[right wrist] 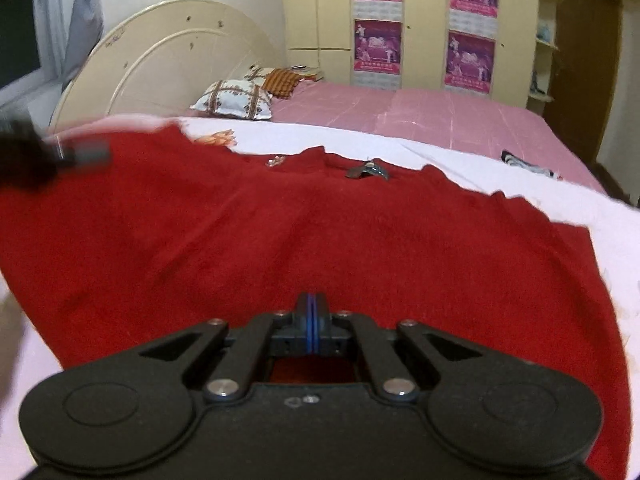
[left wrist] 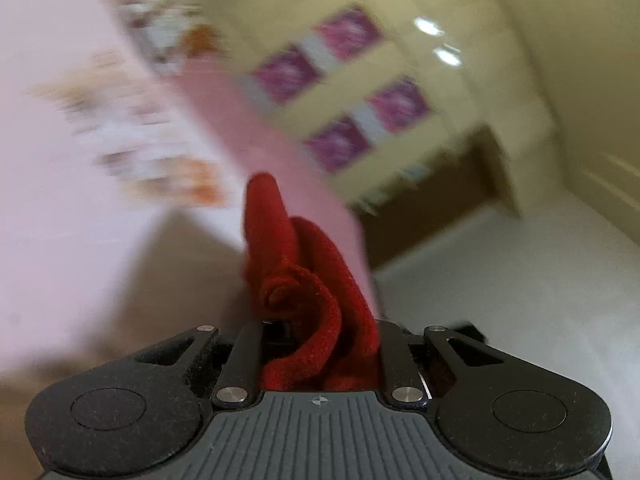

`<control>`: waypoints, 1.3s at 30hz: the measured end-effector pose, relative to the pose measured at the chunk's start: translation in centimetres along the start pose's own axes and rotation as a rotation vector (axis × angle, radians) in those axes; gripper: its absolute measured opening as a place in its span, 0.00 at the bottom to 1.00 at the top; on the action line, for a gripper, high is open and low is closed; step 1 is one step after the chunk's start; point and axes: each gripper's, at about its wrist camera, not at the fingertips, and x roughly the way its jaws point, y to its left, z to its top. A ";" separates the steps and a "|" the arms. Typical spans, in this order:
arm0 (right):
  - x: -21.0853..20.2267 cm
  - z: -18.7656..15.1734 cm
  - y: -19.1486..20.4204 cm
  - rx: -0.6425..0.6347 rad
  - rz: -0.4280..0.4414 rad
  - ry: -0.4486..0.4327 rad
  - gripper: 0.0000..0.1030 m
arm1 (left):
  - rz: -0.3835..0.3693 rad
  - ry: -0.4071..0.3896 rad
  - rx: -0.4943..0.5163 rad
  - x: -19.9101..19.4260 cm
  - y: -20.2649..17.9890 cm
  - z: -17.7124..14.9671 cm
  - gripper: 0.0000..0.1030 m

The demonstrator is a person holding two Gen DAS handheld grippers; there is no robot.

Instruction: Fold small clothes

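One red knitted garment (right wrist: pixel 280 240) lies across a white bedsheet (right wrist: pixel 480 160). The left gripper (left wrist: pixel 320 320) clamps its bunched edge; the right gripper (right wrist: pixel 312 312) is fully closed. Four purple posters (right wrist: pixel 468 60) hang on cream wardrobes.

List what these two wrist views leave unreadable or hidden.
- Left tongs: fingertips buried in bunched red garment, left wrist view.
- Bed and wardrobe: smeared by motion blur, same view.
- Right tongs: shut; whether they pinch the garment's near hem is hidden by the tongs' own body, right wrist view.
- Dark thing at the left edge: blurred, cut off.
- Wardrobe posters: print too small.
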 end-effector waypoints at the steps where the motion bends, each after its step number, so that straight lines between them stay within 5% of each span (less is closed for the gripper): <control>1: 0.0 0.0 -0.3 0.032 0.010 0.001 0.01 | -0.030 0.032 0.041 0.9 -2.3 -0.1 0.16; 5: -2.1 0.2 -4.4 0.316 0.097 0.001 0.04 | -0.112 0.184 0.162 5.6 -9.5 -2.9 0.16; 8: -7.0 -2.0 -11.0 0.597 0.097 -0.092 0.25 | -0.092 0.317 0.217 10.4 -12.0 -7.1 0.16; 9: -8.5 -3.2 -13.7 0.698 0.102 -0.118 0.36 | -0.070 0.357 0.224 11.8 -12.2 -8.6 0.16; 10: -9.7 -4.2 -15.6 0.772 0.104 -0.138 0.60 | -0.041 0.410 0.236 13.5 -12.2 -10.3 0.16; 12: -12.1 -6.5 -19.5 0.907 0.130 -0.171 0.79 | 0.020 0.482 0.302 15.8 -12.5 -13.6 0.27; 15: -14.4 -8.5 -22.1 0.976 0.196 -0.177 0.75 | -0.087 0.456 0.318 13.7 -14.5 -13.6 0.92; 18: -15.5 -9.2 -22.3 0.984 0.249 -0.179 0.74 | -0.146 0.342 0.371 9.4 -15.8 -10.1 0.92; 21: -15.3 -8.9 -21.3 0.970 0.312 -0.165 0.74 | -0.016 0.229 0.407 7.3 -13.6 -6.0 0.92; 23: -14.9 -8.3 -20.6 0.955 0.338 -0.142 0.73 | 0.141 0.248 0.447 8.0 -11.2 -4.3 0.92; 26: -14.2 -7.6 -19.4 0.920 0.331 -0.110 0.73 | 0.236 0.329 0.452 9.8 -7.9 -4.0 0.92; 31: -10.8 -5.6 -18.6 0.857 0.294 -0.020 0.71 | 0.256 0.366 0.443 10.9 -5.6 -6.2 0.92; 32: -10.1 -4.9 -18.2 0.820 0.250 0.007 0.67 | 0.253 0.357 0.452 10.8 -5.7 -6.3 0.92; 34: -9.1 -3.2 -16.9 0.698 0.135 0.063 0.37 | 0.257 0.356 0.459 10.6 -6.1 -6.4 0.92; 36: -8.9 -1.8 -15.1 0.548 0.063 0.073 0.20 | 0.251 0.338 0.485 10.3 -6.9 -6.7 0.92; 39: -10.6 0.0 -12.4 0.314 0.007 -0.003 0.18 | 0.196 0.291 0.546 10.2 -8.1 -7.0 0.92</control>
